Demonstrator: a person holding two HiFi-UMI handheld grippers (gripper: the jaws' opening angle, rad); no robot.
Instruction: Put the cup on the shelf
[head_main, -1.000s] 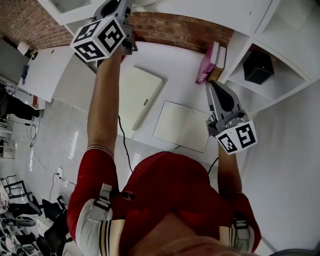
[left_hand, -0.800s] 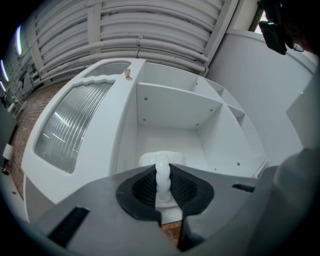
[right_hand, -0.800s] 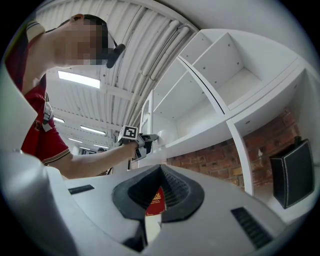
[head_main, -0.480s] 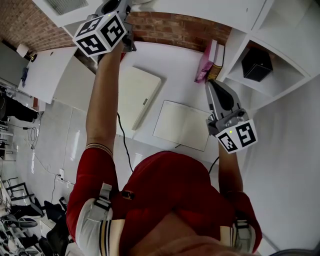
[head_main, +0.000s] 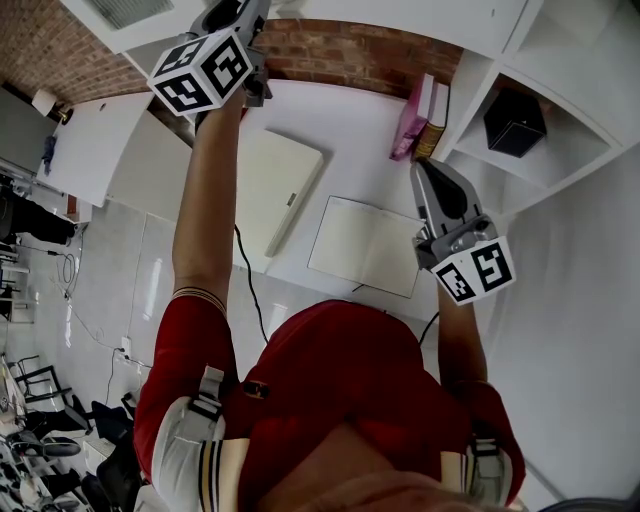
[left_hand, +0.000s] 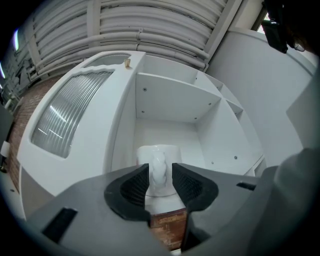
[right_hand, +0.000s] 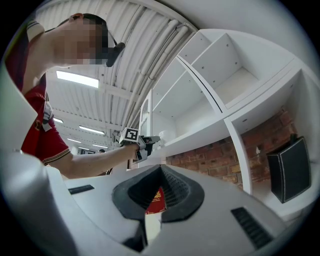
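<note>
In the left gripper view a white cup (left_hand: 158, 156) stands upright on the floor of a white shelf compartment (left_hand: 172, 102). My left gripper (left_hand: 160, 176) is at the cup, and its jaws have just been opening. The cup's handle stands between the pads with a thin gap on each side. In the head view that arm reaches up to the top edge, marker cube (head_main: 200, 72) showing. My right gripper (head_main: 421, 168) hangs shut and empty over the desk; in its own view (right_hand: 159, 172) the left gripper (right_hand: 149, 142) and the cup (right_hand: 166, 135) show on the shelf.
A brick wall (head_main: 350, 58) backs a white desk (head_main: 355, 135). On the desk lie an open notebook (head_main: 365, 250) and a closed white pad (head_main: 280, 190). Pink and red books (head_main: 415, 122) lean against the shelf unit. A black box (head_main: 515, 125) fills a lower compartment.
The left gripper's marker cube has shifted slightly up and to the right in the head view. The right gripper has stayed where it was.
</note>
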